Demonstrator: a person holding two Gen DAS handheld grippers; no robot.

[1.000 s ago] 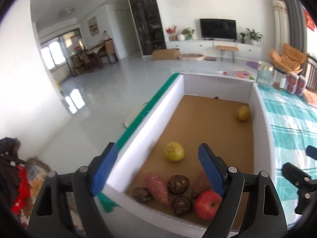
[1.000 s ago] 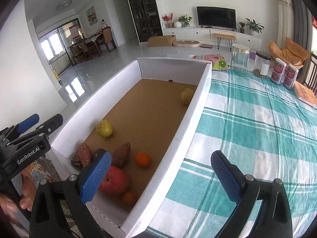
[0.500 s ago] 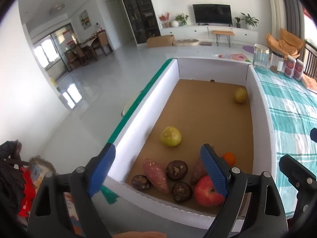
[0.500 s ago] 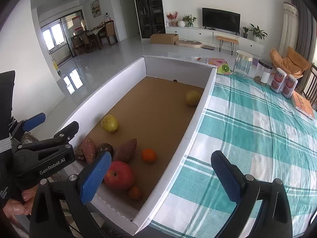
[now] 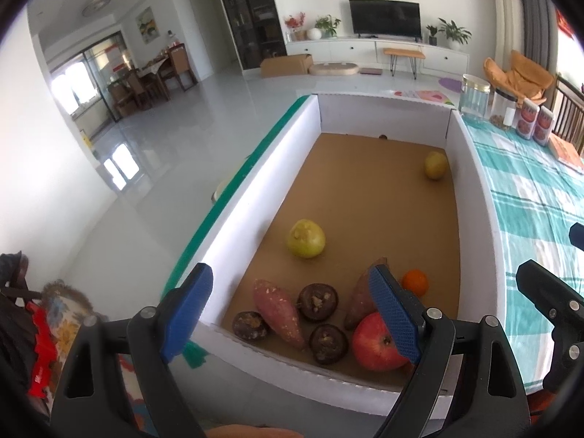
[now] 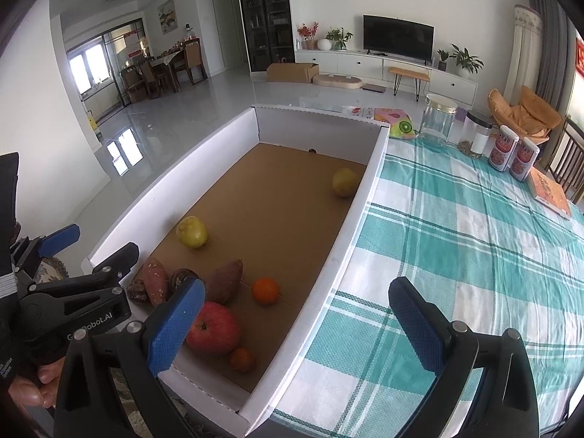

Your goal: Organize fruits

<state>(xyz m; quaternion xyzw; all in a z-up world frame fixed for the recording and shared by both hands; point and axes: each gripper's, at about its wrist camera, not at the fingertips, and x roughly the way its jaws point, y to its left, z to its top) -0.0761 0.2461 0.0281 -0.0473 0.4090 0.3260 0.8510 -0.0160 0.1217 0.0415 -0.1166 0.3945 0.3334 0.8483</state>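
Note:
A white cardboard box (image 5: 252,215) (image 6: 350,226) with a brown floor holds the produce. At its near end lie a red apple (image 5: 376,343) (image 6: 213,332), two sweet potatoes (image 5: 279,312) (image 6: 226,281), dark round pieces (image 5: 317,301), and an orange (image 5: 414,281) (image 6: 265,291). A second small orange (image 6: 241,359) lies by the near wall. A yellow-green fruit (image 5: 306,238) (image 6: 191,233) sits mid-box, a yellow one (image 5: 435,165) (image 6: 344,181) far right. My left gripper (image 5: 288,314) is open and empty above the near end. My right gripper (image 6: 292,328) is open and empty over the box's right wall.
A teal checked tablecloth (image 6: 474,255) covers the table right of the box. Glass jars (image 6: 438,118), two cans (image 6: 513,153) and a book (image 6: 549,191) stand at its far end. The table edge and floor drop off left of the box.
Both grippers have risen and drawn back slightly, so more of the box's near end shows. Both stayed open. The fruit has not moved.

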